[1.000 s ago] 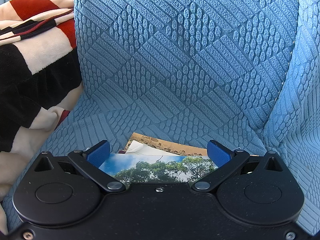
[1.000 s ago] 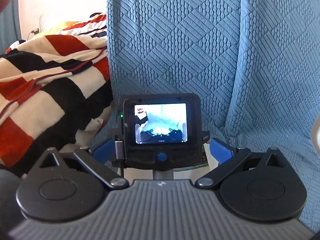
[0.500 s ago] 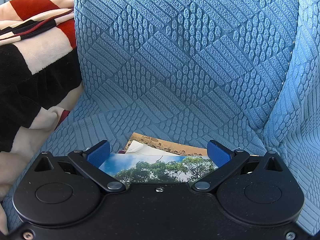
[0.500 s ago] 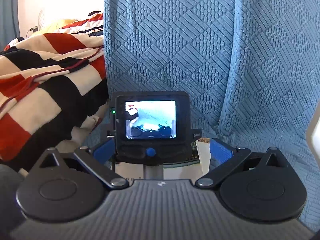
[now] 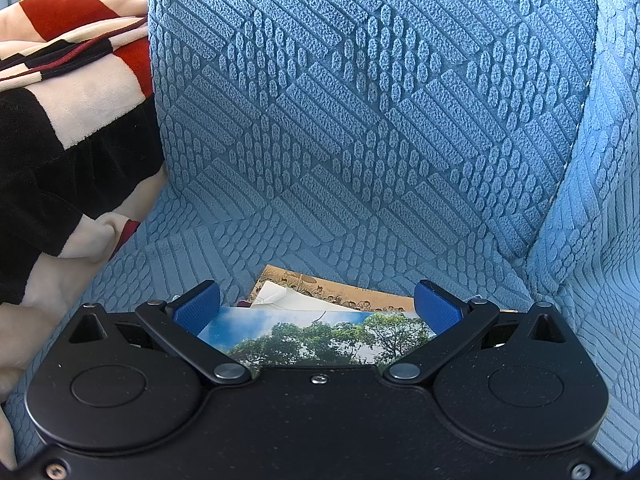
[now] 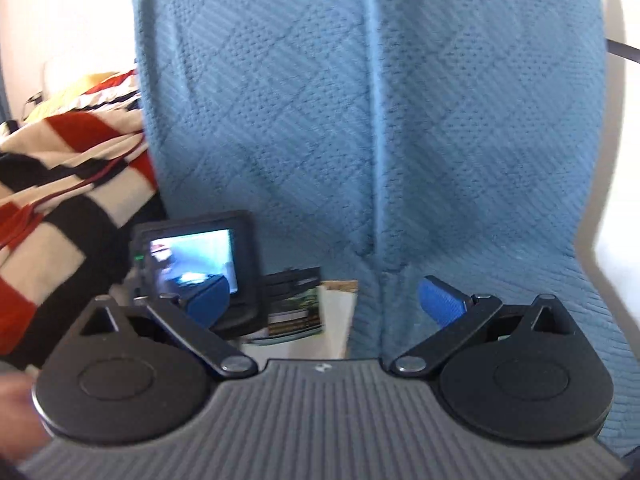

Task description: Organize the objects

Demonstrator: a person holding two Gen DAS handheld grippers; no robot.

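Item under handling: a loose stack of printed cards and papers (image 5: 320, 320) lying flat on the seat of a chair under a blue textured cover (image 5: 360, 120). Top sheet is a photo card of green trees under blue sky (image 5: 316, 340); beneath it a white sheet with a folded corner (image 5: 288, 300), and beneath that a tan card printed with small figures (image 5: 340, 286), its far edge projecting toward the chair back. Left gripper (image 5: 316, 308): jaws spread wide, blue pads standing one at either side of the stack, the tree card lying between them; whether a pad touches the paper cannot be told, and nothing is clamped. Right gripper (image 6: 326, 300): jaws likewise wide and empty; this view is motion-blurred. Ahead of it and to its left sits the back of the other tool with a small lit screen (image 6: 192, 258), partly behind the right gripper's left pad. The paper stack (image 6: 304, 312) shows just right of that screen, between the right gripper's pads but nearer the left one, low on the seat. Surroundings: the chair back rises directly ahead of both grippers; a red, black and cream striped blanket (image 5: 60, 120) is heaped to the left, touching the chair's side. A blurred hand (image 6: 16, 416) shows at the lower left edge of the right wrist view
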